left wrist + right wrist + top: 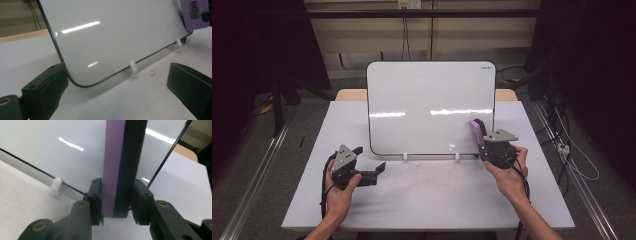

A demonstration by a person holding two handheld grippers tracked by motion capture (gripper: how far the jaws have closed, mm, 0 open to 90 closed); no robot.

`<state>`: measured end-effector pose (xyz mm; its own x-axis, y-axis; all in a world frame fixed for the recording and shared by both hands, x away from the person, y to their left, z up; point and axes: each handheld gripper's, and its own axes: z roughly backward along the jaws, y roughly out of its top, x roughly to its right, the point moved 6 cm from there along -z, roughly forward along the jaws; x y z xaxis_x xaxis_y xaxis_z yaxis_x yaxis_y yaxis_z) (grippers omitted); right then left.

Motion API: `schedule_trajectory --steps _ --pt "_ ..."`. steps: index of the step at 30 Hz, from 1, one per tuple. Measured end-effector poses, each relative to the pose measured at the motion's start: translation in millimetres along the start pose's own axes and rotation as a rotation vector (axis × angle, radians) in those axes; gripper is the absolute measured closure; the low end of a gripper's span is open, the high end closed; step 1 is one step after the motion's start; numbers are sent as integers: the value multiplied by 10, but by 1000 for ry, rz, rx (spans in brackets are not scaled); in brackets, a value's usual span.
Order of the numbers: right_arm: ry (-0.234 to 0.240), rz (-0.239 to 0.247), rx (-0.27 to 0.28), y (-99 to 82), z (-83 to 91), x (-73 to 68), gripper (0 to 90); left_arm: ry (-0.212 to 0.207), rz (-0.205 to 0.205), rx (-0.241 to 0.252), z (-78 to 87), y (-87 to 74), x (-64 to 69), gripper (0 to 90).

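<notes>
A white whiteboard [432,105] stands upright on the white table [432,200], held by two small white clips [405,157]. My right gripper [484,145] is shut on a purple eraser [477,131] with a black foam face, held upright by the board's lower right corner. In the right gripper view the jaws [117,195] pinch the eraser [122,165] from both sides in front of the board [50,150]. My left gripper [370,158] is open near the board's lower left corner, with nothing between its jaws [117,90]. The left gripper view has the eraser [196,13] at top right.
A wooden surface [352,94] shows behind the board. Cables [579,165] lie on the floor to the right, and metal rails [252,185] run along both sides of the table. Bare tabletop lies between the two hands.
</notes>
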<state>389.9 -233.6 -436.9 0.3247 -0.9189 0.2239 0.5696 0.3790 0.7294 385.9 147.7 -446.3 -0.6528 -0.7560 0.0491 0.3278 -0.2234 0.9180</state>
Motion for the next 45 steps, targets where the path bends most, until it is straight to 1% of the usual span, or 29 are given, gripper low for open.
schedule_trajectory --steps 2,3,4,7,8,10,12,14,18,21,23,25,28,30,31,33,34,35,36,38,40,42,44,45 --pt "-14 20 -13 31 -11 -25 650 2 -1 2 2 2 -14 32" --pt "-18 26 -13 50 -21 -39 650 4 4 3 -2 3 -21 32" --pt "-22 43 -14 71 -33 -53 650 6 7 3 -6 4 -25 32" --pt "-40 66 -12 118 -60 -89 649 3 6 8 -9 9 -34 33" --pt "-42 66 -12 119 -63 -92 649 6 4 7 -9 8 -43 33" --pt "-34 63 -5 110 -59 -78 649 9 16 8 -13 7 -54 33" --pt "-25 51 9 99 -59 -69 646 10 18 12 -19 9 -63 34" --pt "-22 59 21 92 -62 -71 641 11 19 12 -18 9 -64 34" --pt "6 30 51 61 -85 -52 607 11 19 8 -24 5 -72 34" --pt "-1 19 67 44 -107 -37 552 12 22 9 -24 6 -78 36" --pt "-2 14 81 41 -106 -37 458 15 25 12 -15 8 -79 37" --pt "4 -1 100 42 -101 -30 397 18 21 12 0 12 -90 37" --pt "36 -54 145 44 -80 -12 270 30 25 13 21 23 -115 37" --pt "46 -80 168 32 -55 8 181 42 27 14 33 30 -138 37" --pt "62 -90 184 23 -37 9 164 49 32 10 39 29 -148 37" --pt "73 -107 206 -19 -5 24 130 59 37 9 49 29 -158 37" --pt "82 -115 218 -42 7 31 108 63 33 4 52 29 -162 37" --pt "80 -129 225 -70 18 45 84 66 30 -1 54 30 -161 37" --pt "88 -137 233 -98 29 56 65 67 22 -6 56 34 -161 37" --pt "102 -161 240 -148 52 79 60 70 8 -8 58 56 -143 37" --pt "116 -171 245 -195 83 97 48 76 -31 -20 69 65 -120 38" --pt "122 -178 247 -242 120 110 44 67 -33 -27 83 50 -98 40" --pt "135 -190 243 -293 144 117 46 70 -24 -37 94 17 -93 40" --pt "134 -197 239 -321 159 120 52 70 -31 -44 104 5 -95 42"
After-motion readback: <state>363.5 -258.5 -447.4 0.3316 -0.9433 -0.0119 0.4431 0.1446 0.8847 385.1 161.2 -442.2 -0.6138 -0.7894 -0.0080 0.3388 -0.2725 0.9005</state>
